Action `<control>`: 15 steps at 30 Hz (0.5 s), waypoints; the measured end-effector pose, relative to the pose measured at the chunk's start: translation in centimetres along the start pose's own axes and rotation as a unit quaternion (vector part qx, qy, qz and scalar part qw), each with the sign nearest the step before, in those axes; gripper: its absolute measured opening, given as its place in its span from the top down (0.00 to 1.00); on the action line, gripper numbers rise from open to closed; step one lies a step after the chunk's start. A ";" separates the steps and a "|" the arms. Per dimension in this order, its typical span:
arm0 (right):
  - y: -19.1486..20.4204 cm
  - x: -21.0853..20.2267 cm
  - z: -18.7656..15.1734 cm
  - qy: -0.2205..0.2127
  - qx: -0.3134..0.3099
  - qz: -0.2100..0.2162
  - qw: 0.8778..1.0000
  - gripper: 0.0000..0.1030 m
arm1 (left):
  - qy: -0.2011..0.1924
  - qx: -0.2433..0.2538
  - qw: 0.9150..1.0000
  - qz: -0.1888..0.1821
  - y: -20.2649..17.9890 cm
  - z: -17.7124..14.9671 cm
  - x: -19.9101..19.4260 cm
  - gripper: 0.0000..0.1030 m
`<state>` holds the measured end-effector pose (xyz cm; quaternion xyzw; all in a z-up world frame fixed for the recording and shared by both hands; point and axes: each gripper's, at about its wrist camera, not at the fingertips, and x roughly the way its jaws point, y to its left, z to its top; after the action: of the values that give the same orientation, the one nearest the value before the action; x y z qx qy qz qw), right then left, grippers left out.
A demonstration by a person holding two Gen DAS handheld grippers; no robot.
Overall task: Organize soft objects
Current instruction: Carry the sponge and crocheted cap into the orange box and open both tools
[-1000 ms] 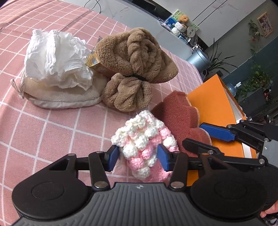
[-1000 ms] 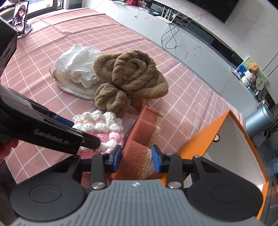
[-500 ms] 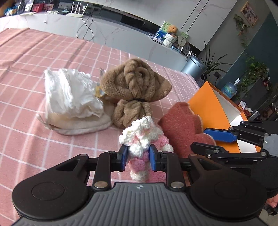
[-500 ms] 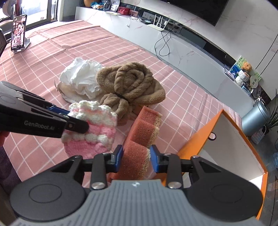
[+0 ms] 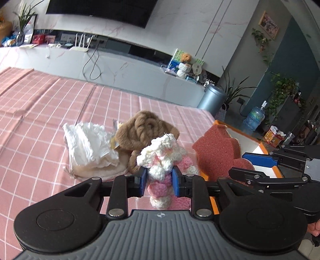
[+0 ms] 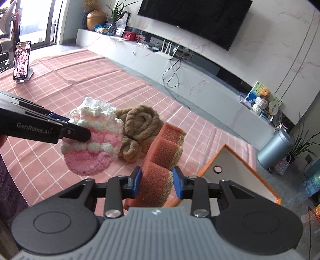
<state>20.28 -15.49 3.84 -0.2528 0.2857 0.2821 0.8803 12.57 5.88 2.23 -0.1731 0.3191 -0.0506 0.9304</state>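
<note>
We note a nubby pink-and-white crochet piece (image 5: 160, 166), a coarse, porous red sponge (image 6: 160, 160), a plush brown towel bundle (image 6: 140, 128), crinkled white tissue (image 5: 88, 144), a matt checked tablecloth (image 5: 40, 112), and a smooth orange box (image 6: 230, 166).

A dark television (image 6: 196, 19) hangs on the marbled white wall at twelve o'clock above a long pale console (image 5: 124, 68). Potted plants (image 5: 284, 94) and a grey bin (image 5: 212, 98) stand at two o'clock.

Left gripper (image 5: 158, 181), jaws just closed, was clamped on a crocheted piece (image 5: 160, 160); right gripper (image 6: 157, 183) was clamped on a sponge (image 6: 158, 180).
</note>
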 end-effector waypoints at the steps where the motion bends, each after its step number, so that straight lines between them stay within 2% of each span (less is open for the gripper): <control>1: -0.3 -0.6 -0.1 -0.005 0.002 -0.006 1.000 0.68 | -0.004 0.006 1.000 -0.002 -0.4 0.2 -0.2 0.72; 9: -4.9 -4.9 -1.3 -0.035 0.041 -0.056 0.997 0.68 | -0.022 0.074 0.996 -0.053 -4.7 2.4 -0.5 0.72; 15: -9.5 -6.2 -3.4 -0.022 0.079 -0.090 0.993 0.68 | -0.020 0.151 0.983 -0.098 -10.2 4.0 1.5 0.72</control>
<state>20.89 -26.50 8.12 -0.2006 0.2642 0.1837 0.9253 16.38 -2.79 7.87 -0.0621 0.2711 -0.1856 0.9424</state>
